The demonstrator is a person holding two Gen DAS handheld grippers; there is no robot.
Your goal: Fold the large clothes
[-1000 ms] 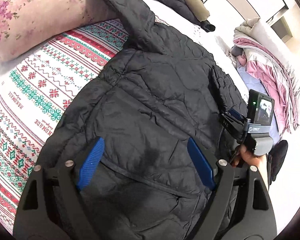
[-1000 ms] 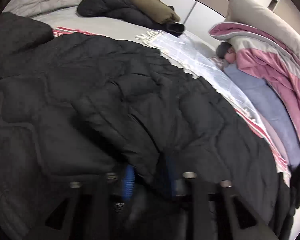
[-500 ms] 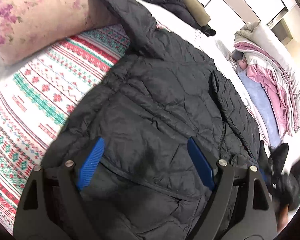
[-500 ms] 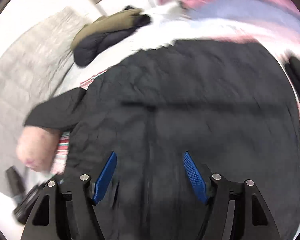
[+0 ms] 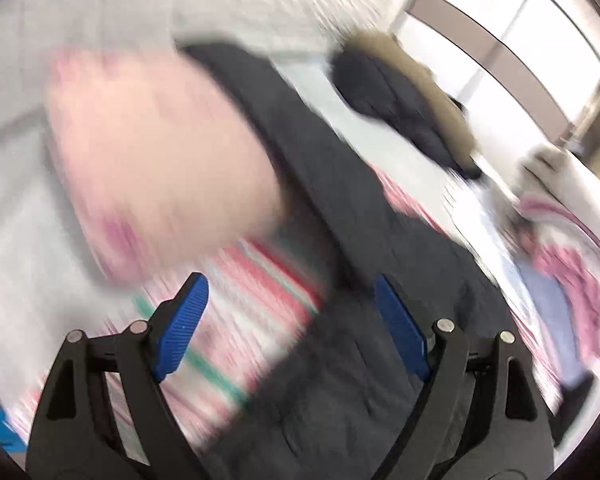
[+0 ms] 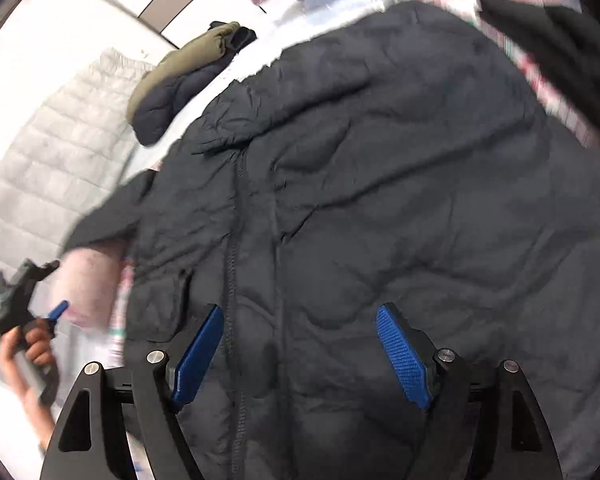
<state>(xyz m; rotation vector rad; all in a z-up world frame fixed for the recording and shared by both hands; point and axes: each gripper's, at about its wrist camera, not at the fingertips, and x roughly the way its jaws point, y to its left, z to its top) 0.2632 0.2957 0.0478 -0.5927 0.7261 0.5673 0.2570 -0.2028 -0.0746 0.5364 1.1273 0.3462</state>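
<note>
Left wrist view was strongly blurred; pink pillow (image 5: 156, 168) at 10 o'clock hard to make out. Dark quilted jacket (image 6: 380, 200) lay spread on bed, zipper closed, lower edge cut off by frame. Left gripper (image 5: 290, 330) wide open, empty, above striped blanket (image 5: 252, 304). Right gripper (image 6: 300, 356) wide open, empty, above jacket. Folded coats (image 6: 180, 84) at 11 o'clock.

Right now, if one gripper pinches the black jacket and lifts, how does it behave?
The black jacket looks puffy and quilted, so probably light for its size. Its creases suggest it will sag, not hold shape. The smooth shell may slip between the fingers.
</note>
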